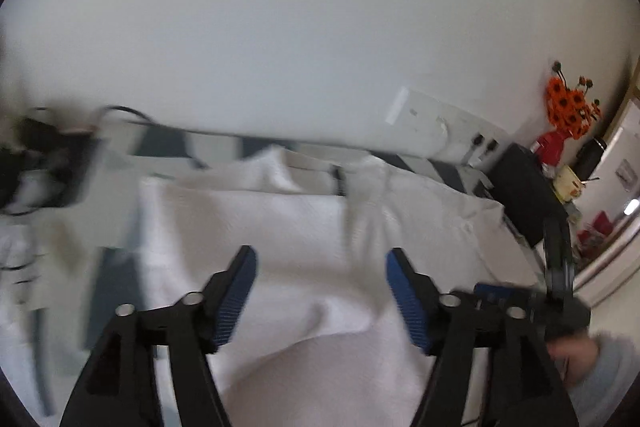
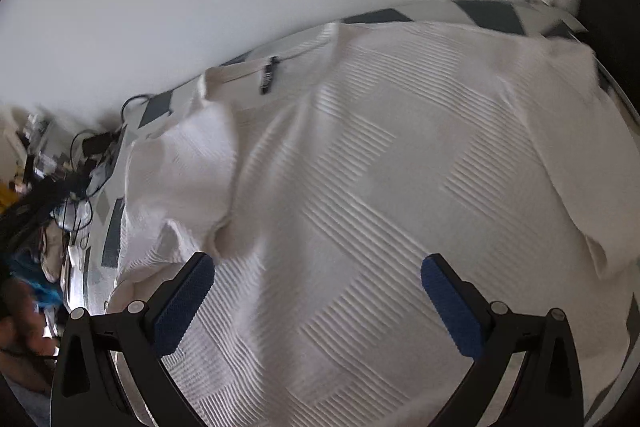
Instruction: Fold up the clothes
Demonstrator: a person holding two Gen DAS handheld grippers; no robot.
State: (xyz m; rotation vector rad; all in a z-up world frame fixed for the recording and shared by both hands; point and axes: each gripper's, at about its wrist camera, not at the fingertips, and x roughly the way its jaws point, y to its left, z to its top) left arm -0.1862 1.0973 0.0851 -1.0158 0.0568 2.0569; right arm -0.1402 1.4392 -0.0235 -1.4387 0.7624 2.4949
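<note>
Left gripper (image 1: 320, 267) above a white garment (image 1: 280, 227), jaws apart, blue pads (image 1: 236, 295) clear of the cloth, nothing between them. Garment lies spread on a checked cloth (image 1: 168, 143), folds bunched at its far edge. White wall (image 1: 300, 27) behind. Orange flowers (image 1: 570, 107) and a black box (image 1: 528, 195) at right. Frame blurred. Part of the right gripper (image 1: 560, 267) at the right edge; its jaws cannot be made out.

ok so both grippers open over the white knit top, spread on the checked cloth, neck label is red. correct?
One thing is off: the neck label is black, not red, as the right wrist view shows. The rest holds: the left gripper and right gripper are both open above the white knit top, which lies spread on the checked cloth.
</note>
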